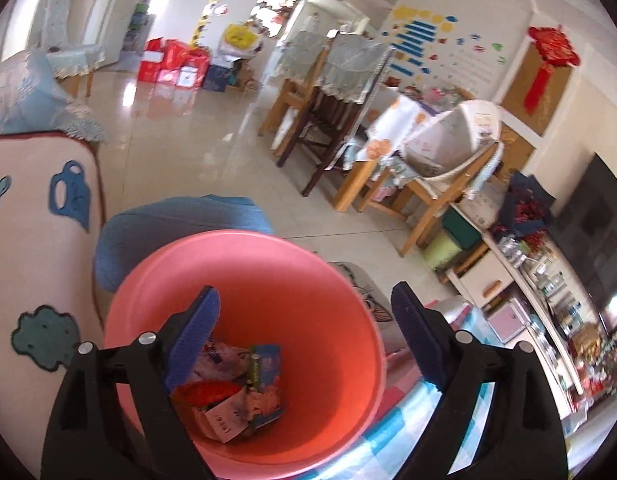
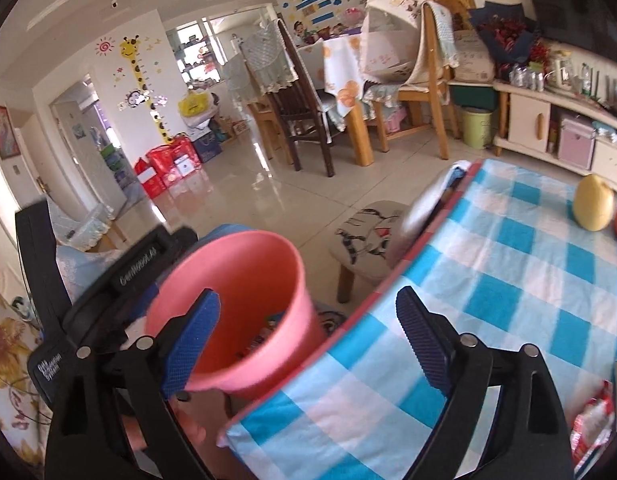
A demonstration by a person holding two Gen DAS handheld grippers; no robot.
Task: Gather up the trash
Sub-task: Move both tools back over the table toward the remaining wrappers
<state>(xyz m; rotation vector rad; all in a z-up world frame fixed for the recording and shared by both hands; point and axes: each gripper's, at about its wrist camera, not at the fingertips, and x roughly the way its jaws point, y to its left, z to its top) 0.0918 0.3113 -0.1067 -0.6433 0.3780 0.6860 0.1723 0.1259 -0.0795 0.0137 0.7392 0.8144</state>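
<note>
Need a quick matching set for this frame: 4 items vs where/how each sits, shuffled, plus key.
1. pink bin
2. crumpled wrappers
3. yellow fruit
4. red-white packet

A. on the checked cloth, far right, upright
B. at the near right edge of the checked cloth
C. off the table's edge, under the open left gripper
D. at the bottom of the bin

Pairs: 1-C, 2-D, 3-A, 4-B

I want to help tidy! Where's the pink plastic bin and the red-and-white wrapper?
Pink plastic bin (image 1: 308, 280): left wrist view, inner back wall.
Red-and-white wrapper (image 2: 592, 424): right wrist view, its crinkled middle.
</note>
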